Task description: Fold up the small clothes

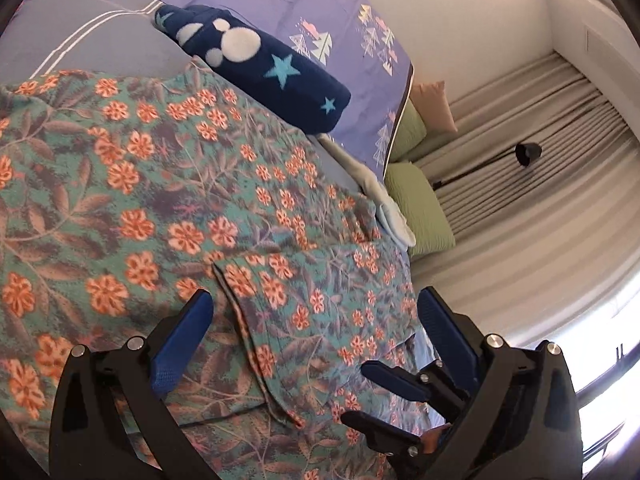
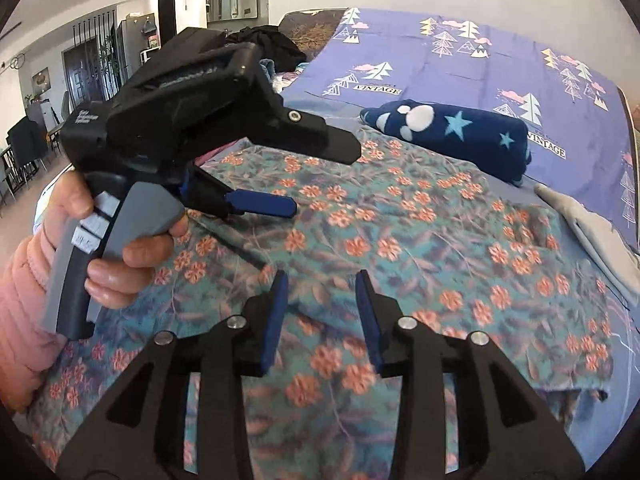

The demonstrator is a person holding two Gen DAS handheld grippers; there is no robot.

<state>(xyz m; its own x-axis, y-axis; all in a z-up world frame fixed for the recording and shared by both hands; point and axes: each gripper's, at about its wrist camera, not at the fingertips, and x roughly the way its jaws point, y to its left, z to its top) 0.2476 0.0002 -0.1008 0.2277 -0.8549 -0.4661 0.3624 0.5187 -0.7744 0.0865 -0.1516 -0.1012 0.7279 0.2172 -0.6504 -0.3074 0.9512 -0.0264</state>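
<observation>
Left-wrist view: my left claw (image 1: 316,312) stands wide open at the bottom of the frame, its blue ribbed pads apart over the teal floral garment (image 1: 160,200), a soft, nubbly knit printed with orange blossoms and grey-brown leaves. The garment fills the left and centre of the frame, spread on the bed; a hemmed flap of it lies folded over between my pads, which do not press on it. My right claw (image 1: 384,372) enters at lower right as a blue-tipped black finger above the same cloth.

Right-wrist view: my right claw (image 2: 322,308) is partly open at bottom centre, flat blue pads parallel with nothing between them, floral cloth below. At upper left my left hand (image 2: 120,248), in a pink quilted sleeve (image 2: 20,300), grips the grey trigger handle of the left claw (image 2: 316,176), black matte plastic with its blue-padded fingers spread.

Beyond the garment, at upper right, lies a navy fleece roll (image 2: 452,136) with pale-blue stars and white dots. The lavender bedsheet (image 2: 440,68), smooth and printed with triangular trees and pink clouds, reads "VINTAGE". A pale grey folded cloth (image 2: 592,232) lies at the right edge.
</observation>
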